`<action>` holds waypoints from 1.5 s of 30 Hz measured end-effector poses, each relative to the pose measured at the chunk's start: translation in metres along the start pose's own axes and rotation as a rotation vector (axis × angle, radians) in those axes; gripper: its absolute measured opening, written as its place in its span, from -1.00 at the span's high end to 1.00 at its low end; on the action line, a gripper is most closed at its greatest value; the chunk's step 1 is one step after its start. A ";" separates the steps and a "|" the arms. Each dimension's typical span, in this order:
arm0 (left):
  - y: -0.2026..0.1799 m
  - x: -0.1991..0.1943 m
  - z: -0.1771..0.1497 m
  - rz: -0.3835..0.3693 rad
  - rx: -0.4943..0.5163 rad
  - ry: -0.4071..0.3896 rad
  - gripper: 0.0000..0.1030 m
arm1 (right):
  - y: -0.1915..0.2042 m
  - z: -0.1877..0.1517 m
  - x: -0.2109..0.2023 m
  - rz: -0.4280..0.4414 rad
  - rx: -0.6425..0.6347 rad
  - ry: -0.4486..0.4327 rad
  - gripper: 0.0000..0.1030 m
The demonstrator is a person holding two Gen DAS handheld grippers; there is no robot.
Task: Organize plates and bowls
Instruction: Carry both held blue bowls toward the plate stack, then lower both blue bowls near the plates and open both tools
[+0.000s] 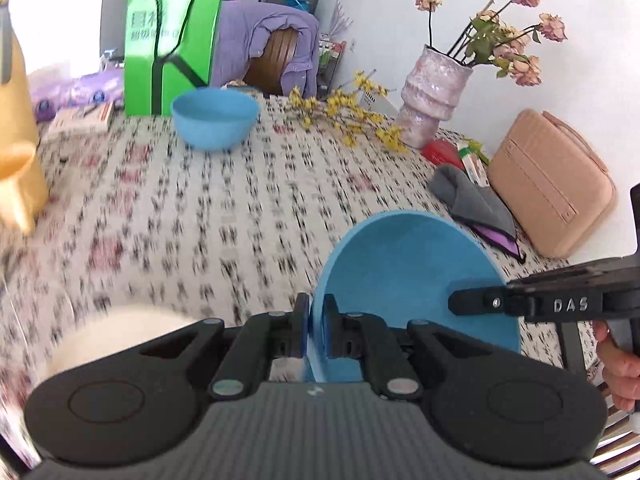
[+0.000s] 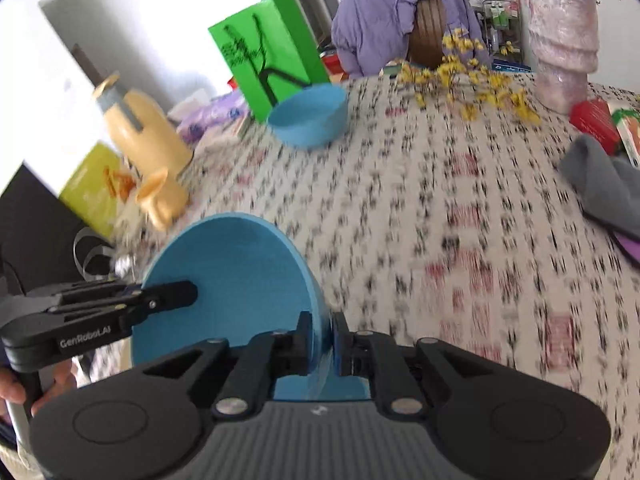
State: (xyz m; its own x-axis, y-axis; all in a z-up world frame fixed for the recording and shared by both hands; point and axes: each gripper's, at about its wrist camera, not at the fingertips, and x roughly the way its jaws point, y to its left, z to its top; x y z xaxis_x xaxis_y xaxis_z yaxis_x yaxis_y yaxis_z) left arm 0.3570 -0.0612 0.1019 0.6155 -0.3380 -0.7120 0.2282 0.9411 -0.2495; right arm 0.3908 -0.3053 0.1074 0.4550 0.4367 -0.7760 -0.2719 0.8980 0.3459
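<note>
Right gripper (image 1: 456, 304), seen in the left wrist view, is showing "DAS". Left gripper (image 2: 192, 294) body is reading "GenRobot.AI". Far green bag (image 1: 172, 46) is carrying blurred, unreadable characters.

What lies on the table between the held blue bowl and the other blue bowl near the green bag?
Nothing: only bare patterned tablecloth separates the held blue bowl from the far blue bowl. Both wrist views show that stretch, though blurred.
</note>
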 end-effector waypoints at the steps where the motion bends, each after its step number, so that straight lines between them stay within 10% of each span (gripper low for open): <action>1: -0.001 0.000 -0.008 0.000 -0.002 -0.001 0.87 | -0.001 -0.010 0.000 -0.003 -0.005 0.013 0.82; 12: -0.009 0.008 -0.043 0.035 0.017 0.014 0.84 | -0.010 -0.050 0.013 0.006 -0.003 0.090 0.74; 19: -0.010 -0.005 -0.052 0.052 0.059 -0.056 0.07 | 0.019 -0.054 0.009 -0.077 -0.219 0.050 0.21; 32: -0.005 -0.084 -0.144 0.169 0.146 -0.499 -0.94 | 0.061 -0.127 -0.041 -0.097 -0.357 -0.405 -0.33; 45: 0.041 -0.119 -0.175 0.296 0.097 -0.521 -1.00 | 0.141 -0.203 -0.030 -0.092 -0.473 -0.529 -0.64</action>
State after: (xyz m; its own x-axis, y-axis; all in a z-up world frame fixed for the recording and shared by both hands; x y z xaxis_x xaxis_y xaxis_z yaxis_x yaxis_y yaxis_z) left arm 0.1606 0.0198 0.0614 0.9459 -0.0452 -0.3212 0.0437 0.9990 -0.0117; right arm 0.1669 -0.2028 0.0718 0.8115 0.4351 -0.3900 -0.4964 0.8655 -0.0674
